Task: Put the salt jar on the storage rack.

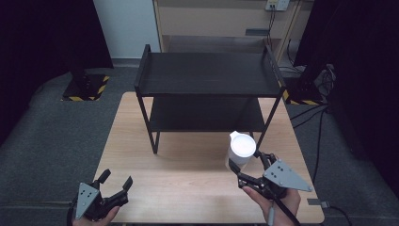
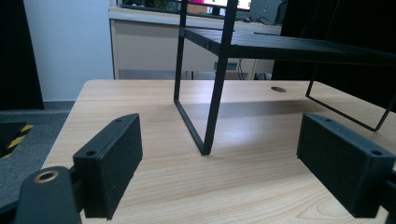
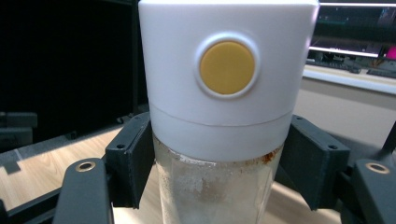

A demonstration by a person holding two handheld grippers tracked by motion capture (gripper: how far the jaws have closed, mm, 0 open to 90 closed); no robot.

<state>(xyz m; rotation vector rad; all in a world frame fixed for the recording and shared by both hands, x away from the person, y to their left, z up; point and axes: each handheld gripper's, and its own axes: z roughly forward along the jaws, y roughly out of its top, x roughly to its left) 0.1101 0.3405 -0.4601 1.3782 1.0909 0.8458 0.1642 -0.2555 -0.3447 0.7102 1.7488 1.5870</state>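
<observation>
Right gripper (image 1: 251,165), held in the person's right hand (image 1: 277,200) at the table's near right: its jaws are clenched on the jar (image 1: 240,151), one pad on each side of the clear glass body just under the white lid (image 3: 226,70). The jar stands upright, long axis vertical, lid uppermost. In the right gripper view a round yellow button (image 3: 227,67) on the lid's side faces the camera, and orange-brown residue clings inside the glass.

In the high view the jar is just in front of the black rack (image 1: 207,75), near the rack's right front leg (image 1: 266,125) and apart from it. The table's right edge lies close beyond the gripper; the near edge runs under the hand.

The rack has two tiers. The top shelf carries a low raised rim along its left and right ends; its surface is bare. The lower shelf (image 1: 202,115) sits shadowed beneath it, open at the front between the two front legs.

Left gripper (image 1: 115,181), at the table's near left corner: released, jaws spread wide with nothing between them. In the left gripper view bare wood of the table (image 2: 243,177) stretches ahead to the rack's left front leg (image 2: 212,112), well apart from the jaws.
</observation>
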